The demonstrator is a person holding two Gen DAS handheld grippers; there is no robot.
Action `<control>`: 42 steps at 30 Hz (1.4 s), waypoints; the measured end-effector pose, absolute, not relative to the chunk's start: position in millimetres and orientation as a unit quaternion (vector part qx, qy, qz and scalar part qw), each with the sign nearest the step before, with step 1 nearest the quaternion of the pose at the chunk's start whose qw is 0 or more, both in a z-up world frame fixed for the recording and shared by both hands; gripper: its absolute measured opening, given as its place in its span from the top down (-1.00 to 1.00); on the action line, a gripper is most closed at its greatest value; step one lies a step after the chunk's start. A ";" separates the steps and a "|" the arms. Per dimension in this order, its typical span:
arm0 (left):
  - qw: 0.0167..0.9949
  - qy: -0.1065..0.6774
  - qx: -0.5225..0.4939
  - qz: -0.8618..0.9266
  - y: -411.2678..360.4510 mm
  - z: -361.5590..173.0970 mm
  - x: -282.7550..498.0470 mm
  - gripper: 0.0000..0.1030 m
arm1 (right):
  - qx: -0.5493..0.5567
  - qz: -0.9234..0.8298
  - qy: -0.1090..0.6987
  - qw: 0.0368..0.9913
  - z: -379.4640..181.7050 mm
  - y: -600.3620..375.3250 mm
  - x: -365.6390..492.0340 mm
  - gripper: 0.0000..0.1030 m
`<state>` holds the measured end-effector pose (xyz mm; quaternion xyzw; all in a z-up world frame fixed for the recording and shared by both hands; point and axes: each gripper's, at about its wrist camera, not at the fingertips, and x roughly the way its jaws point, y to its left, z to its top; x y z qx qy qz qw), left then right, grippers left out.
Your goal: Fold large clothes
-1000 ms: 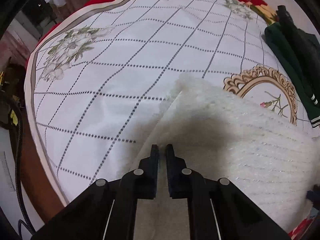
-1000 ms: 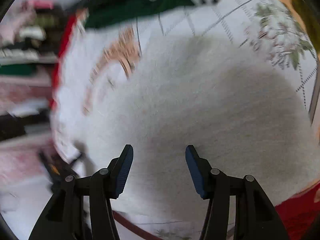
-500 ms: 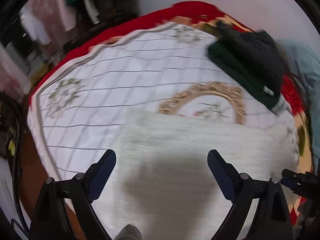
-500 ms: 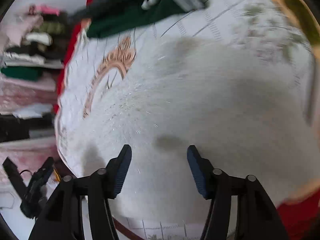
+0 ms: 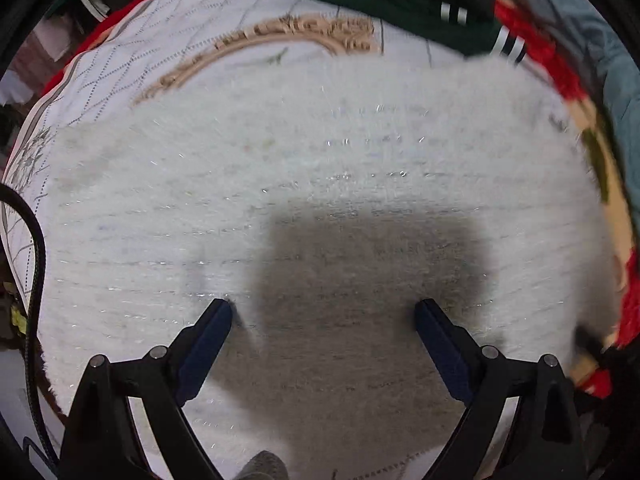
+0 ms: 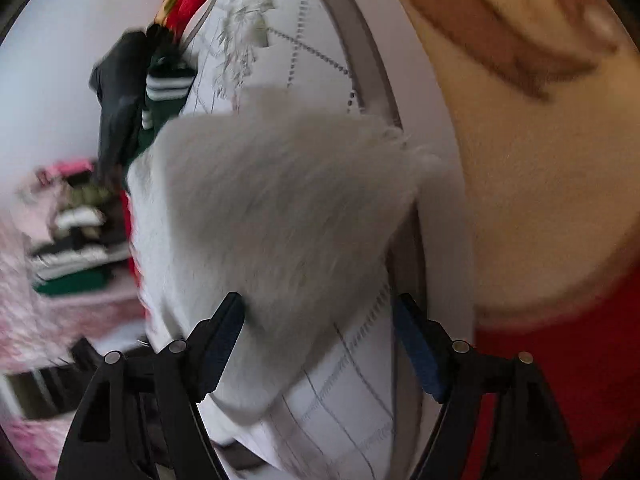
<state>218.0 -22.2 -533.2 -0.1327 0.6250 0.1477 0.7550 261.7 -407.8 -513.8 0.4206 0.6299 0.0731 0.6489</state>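
A white fuzzy garment [image 5: 320, 168] lies flat on the checked white tablecloth [image 5: 132, 60] and fills most of the left wrist view. My left gripper [image 5: 324, 314] hovers over it pointing steeply down, jaws wide open, nothing between the pads. In the right wrist view the same garment [image 6: 280, 200] shows as a blurred furry corner reaching towards my right gripper [image 6: 318, 314]. Its jaws are opening. The garment's edge lies below the gap and beside the left fingertip [image 6: 230, 320], and the pads do not press on it.
Folded dark green clothes with white stripes [image 5: 380, 4] sit beyond the garment at the table's far side. A red blanket [image 6: 560, 380] lies past the cloth's border. A black cable [image 5: 36, 248] hangs at the left. Stacked clothes [image 6: 76, 248] stand in the background.
My left gripper went from shut at the garment's fold to wide open and slid across over the garment. My right gripper widened, rolled and swung to the garment's corner near the cloth's border.
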 end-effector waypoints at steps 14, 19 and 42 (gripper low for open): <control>0.759 0.624 -0.109 0.151 -26.6 -532.8 232.8 -0.98 | 0.476 0.137 0.569 0.657 -534.7 -377.2 323.8 -0.56; 0.761 0.619 -0.114 0.155 -25.8 -534.6 236.5 -0.99 | 0.479 0.137 0.563 0.659 -535.2 -362.6 342.3 0.04; 0.785 0.530 -0.306 0.095 56.4 -490.2 254.2 -1.00 | 0.227 0.240 0.503 0.799 -314.3 -236.6 353.9 0.49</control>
